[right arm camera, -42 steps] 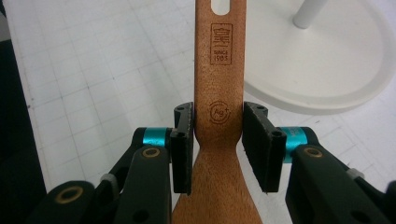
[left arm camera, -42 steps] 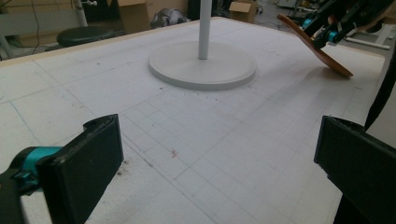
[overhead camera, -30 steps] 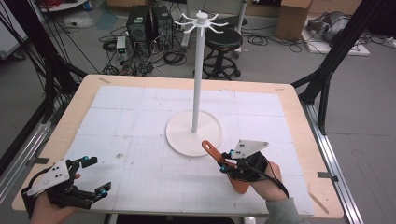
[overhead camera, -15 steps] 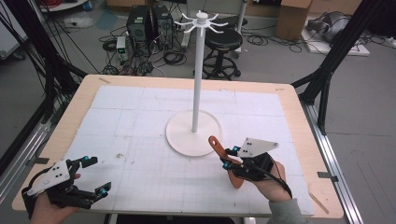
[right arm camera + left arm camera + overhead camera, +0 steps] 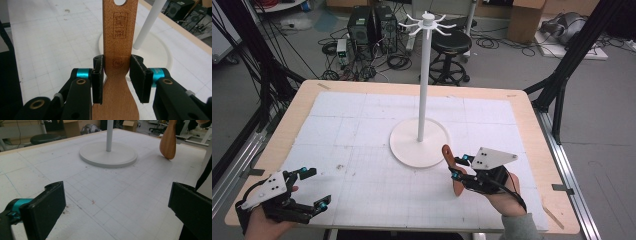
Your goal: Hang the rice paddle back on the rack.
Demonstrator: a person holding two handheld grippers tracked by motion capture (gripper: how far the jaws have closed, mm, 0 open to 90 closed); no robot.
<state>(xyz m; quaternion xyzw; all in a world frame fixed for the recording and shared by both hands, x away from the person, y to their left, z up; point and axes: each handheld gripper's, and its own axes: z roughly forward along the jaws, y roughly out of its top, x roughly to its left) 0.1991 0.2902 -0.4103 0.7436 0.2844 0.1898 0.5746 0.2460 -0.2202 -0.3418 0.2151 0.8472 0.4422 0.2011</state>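
Observation:
My right gripper (image 5: 459, 166) is shut on a wooden spatula (image 5: 447, 154) at the front right of the table. In the right gripper view both pads of the right gripper (image 5: 117, 75) press the narrow neck of the spatula (image 5: 120, 25); its holed handle end points away and up. From the left gripper view the spatula (image 5: 168, 142) stands nearly upright, blade end down close to the mat. My left gripper (image 5: 316, 187) rests at the front left corner, and the left gripper (image 5: 117, 207) is open with bare mat between its jaws.
A white hook stand (image 5: 424, 75) rises from a round base (image 5: 412, 150) at the table's middle, just left of and beyond the spatula; its hooks (image 5: 428, 20) sit at the top. A white gridded mat (image 5: 362, 125) covers the wooden table (image 5: 307, 100).
My right gripper has shifted a little to the right with the spatula, which now stands more upright. The left gripper has stayed where it was.

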